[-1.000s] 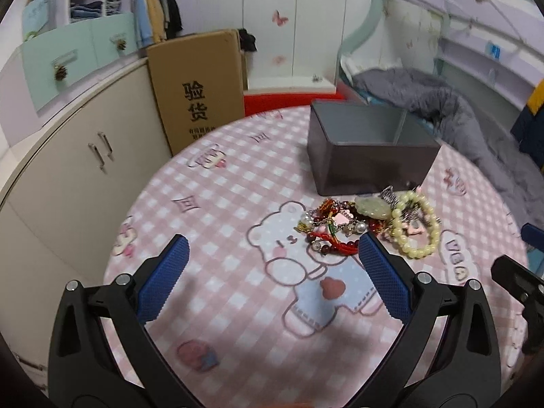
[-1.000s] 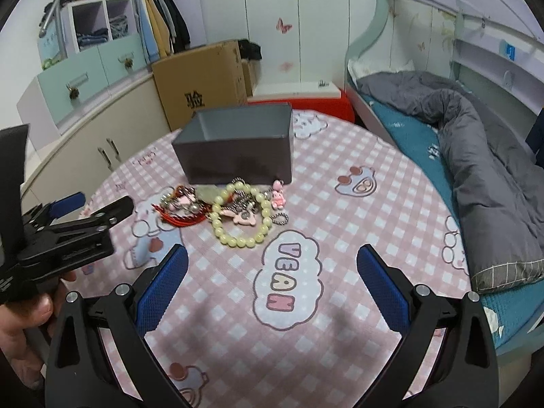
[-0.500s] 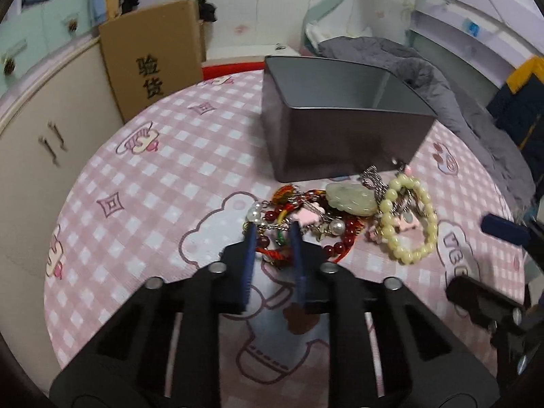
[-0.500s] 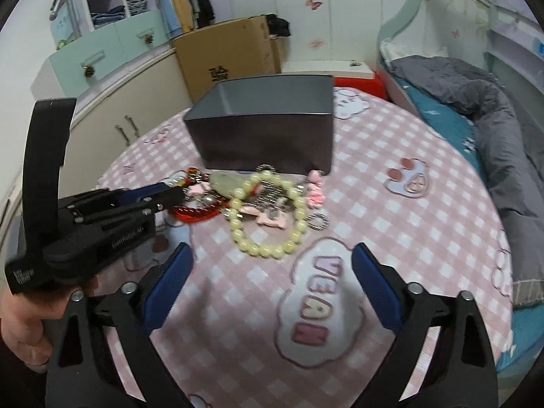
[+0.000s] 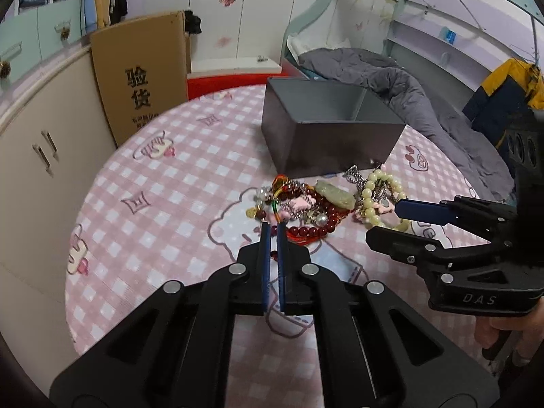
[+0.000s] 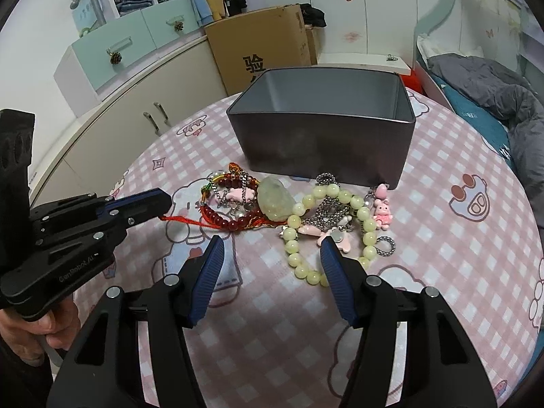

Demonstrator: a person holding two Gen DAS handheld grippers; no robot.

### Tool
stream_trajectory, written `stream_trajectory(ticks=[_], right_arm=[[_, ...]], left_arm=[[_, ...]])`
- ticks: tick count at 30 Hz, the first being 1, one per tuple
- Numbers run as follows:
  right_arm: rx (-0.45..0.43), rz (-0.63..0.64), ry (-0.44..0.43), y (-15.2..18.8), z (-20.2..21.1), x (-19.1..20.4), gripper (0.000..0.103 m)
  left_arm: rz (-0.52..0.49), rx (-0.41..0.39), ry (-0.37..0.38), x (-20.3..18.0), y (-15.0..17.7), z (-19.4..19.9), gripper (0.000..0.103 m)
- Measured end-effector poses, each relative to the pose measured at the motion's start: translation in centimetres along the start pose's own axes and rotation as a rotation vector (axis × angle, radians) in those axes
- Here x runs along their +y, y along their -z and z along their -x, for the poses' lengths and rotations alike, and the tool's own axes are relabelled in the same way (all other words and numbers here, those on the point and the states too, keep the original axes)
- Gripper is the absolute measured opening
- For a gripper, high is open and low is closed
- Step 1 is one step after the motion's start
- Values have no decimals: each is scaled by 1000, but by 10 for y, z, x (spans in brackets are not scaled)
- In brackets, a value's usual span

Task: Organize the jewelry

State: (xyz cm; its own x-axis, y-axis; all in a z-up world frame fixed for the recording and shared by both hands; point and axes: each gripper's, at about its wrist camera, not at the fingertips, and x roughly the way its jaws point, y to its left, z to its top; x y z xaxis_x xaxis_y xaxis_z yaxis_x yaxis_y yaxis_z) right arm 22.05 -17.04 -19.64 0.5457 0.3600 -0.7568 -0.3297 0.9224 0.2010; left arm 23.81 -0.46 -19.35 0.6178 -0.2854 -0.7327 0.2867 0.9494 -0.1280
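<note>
Left jaws: the left gripper [image 5: 273, 226] has its jaws drawn all but together at the near edge of the heap, at centre of the left wrist frame; in the right wrist view its tip [image 6: 159, 204] meets the red cord [image 6: 183, 220] at mid-left, and it seems to pinch that cord, though the contact itself is hidden

Right jaws: the right gripper [image 6: 272, 248] has just been closing and stands half spread; nothing pressed yet; its right pad sits over the pale green bead bracelet [image 6: 326, 200]

Jewelry: a tangled heap on the pink checked tabletop [image 6: 442, 255], just in front of the grey tin box [image 6: 323, 142], which looks empty

Red bead bracelet [image 6: 221, 222]: light, limp; cord snags on the chains; likely drags neighbours if lifted

Bead bracelet: round, slick beads; judged best taken across one strand

Jade pendant [image 6: 275, 200]: hard, smooth, likely chippable

Steel chain [image 6: 328, 214]: slack, threads through the loop

Pink bunny charm [image 6: 382, 212]: small, light, right of the heap
</note>
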Motion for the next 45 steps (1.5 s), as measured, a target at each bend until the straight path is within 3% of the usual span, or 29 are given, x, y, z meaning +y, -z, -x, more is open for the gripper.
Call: stream_trajectory(ticks=[4,5,7,8,11,12,13,14,15,17,25,26,27,29,32,34,35,38,45], right_arm=[[6,-7,15,1,0,-4,56],[6,-10,22,1,1,-6,56],[8,-18,28,2,1,-9,56],[9,-22,31,3,2,-11,56],[14,-27,35,4,2,-14,56],[16,-27,34,4,1,-15,56],[18,-26,32,4,0,-14,56],[20,-25,32,5,-1,-14,56],[21,-23,31,5,-1,-13,56],[22,-19,30,5,-3,-11,56],[26,-14,34,7,-2,-7,56],[26,-17,35,7,-2,-8,56],[26,-20,37,8,-2,-8,56],[25,-21,38,9,-1,-10,56],[25,-19,39,10,1,-10,56],[24,-22,38,10,2,-11,56],[24,-22,39,10,2,-11,56],[22,-24,40,11,5,-12,56],[15,-34,34,11,10,-18,56]], left_arm=[[29,8,-7,2,0,-6,5],[25,18,-17,0,0,-9,12],[20,32,-58,-3,1,-15,62],[20,14,-71,-3,2,-13,81],[8,13,-57,-6,6,-18,77],[11,24,-47,-5,9,-22,51],[19,48,-33,-4,11,-27,40],[22,34,-33,-2,12,-27,37],[26,35,-24,-2,12,-27,22],[45,38,21,1,11,-27,13],[85,29,25,5,5,-28,15],[96,35,28,6,4,-30,24],[103,33,19,7,3,-31,39],[102,4,-4,5,-1,-31,58],[93,0,-23,3,-7,-36,58],[85,10,-40,2,-9,-42,53],[77,23,-42,1,-9,-47,30],[67,26,-19,-1,-9,-47,10],[46,-16,45,-1,-6,-15,3]])
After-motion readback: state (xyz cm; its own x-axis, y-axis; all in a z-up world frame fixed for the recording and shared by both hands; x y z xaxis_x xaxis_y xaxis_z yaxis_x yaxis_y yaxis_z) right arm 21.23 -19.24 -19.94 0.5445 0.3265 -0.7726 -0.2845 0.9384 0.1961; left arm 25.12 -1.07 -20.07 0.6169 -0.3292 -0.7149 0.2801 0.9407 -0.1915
